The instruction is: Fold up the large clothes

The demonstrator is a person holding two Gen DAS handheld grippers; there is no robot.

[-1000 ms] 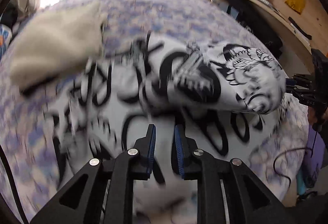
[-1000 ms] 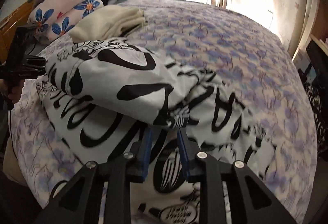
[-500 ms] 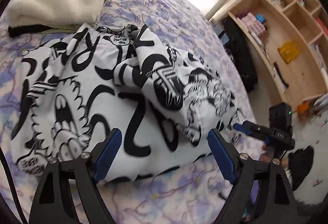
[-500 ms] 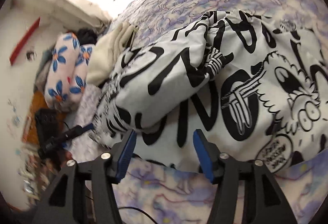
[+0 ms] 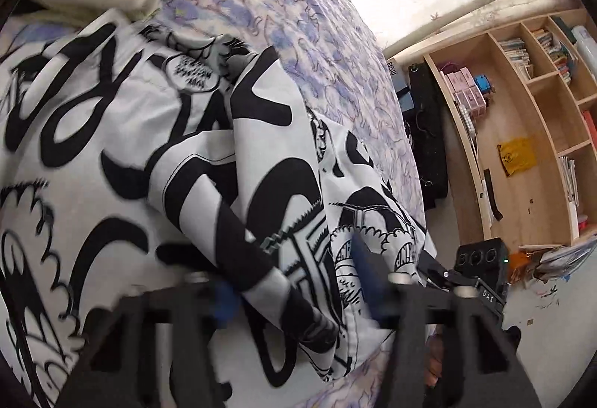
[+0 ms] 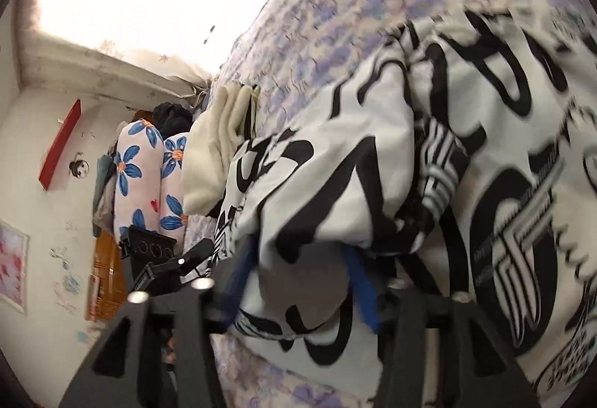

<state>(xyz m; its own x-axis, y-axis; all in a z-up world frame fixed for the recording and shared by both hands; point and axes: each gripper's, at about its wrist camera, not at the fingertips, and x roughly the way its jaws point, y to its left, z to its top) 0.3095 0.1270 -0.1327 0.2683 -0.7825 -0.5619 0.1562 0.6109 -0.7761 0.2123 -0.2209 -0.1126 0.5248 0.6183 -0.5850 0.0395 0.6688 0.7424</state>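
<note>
Both tools closed in since earlier; garment (image 5: 261, 184) fold bunched between each.

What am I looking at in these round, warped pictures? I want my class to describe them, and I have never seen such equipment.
A person holds two hand tools, each ending in a two-finger gripper with a wide-angle camera looking along the fingers. One picture comes from the left gripper, the other from the right gripper. A large white garment with bold black cartoon print lies partly folded on a bed with a purple-flowered sheet, beside a folded cream cloth. Both grippers have just been closing, and each has a bunched edge of the garment between its blue pads.
</note>
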